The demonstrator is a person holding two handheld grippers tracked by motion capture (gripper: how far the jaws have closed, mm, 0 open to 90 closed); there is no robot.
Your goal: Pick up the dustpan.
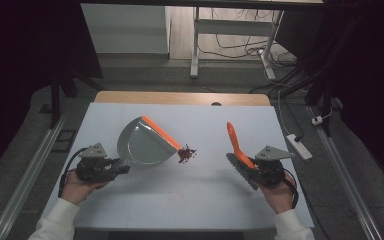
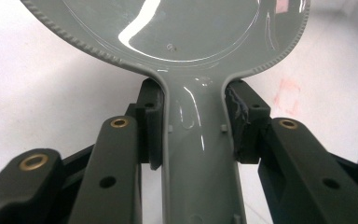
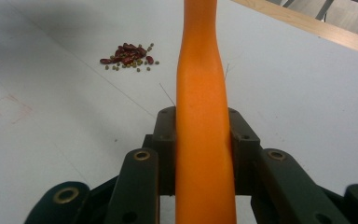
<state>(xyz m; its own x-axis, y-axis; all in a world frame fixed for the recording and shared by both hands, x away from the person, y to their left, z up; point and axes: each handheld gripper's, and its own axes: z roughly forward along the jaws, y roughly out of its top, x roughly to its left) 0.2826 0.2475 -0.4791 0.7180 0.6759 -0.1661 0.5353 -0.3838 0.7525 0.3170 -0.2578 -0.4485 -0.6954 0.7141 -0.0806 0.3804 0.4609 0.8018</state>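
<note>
Right claw (image 1: 252, 167): clamped on stiff, light orange-handled plastic brush (image 1: 236, 145), held mid-handle, smooth and likely slippery. Left claw (image 1: 121, 167): clamped on neck of rigid, glossy grey plastic dustpan with orange lip (image 1: 145, 143), resting on white counter (image 1: 200, 195). Beyond: small, loose, roll-prone heap of red and green beans (image 1: 186, 153), just off lip.

open white table (image 1: 200, 195) between dustpan (image 1: 145, 145) and brush (image 1: 237, 147), beans (image 1: 185, 154) midway

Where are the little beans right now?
In the high view the beans lie in a small pile mid-table, just off the dustpan's orange lip, with the brush farther to their right.
</note>
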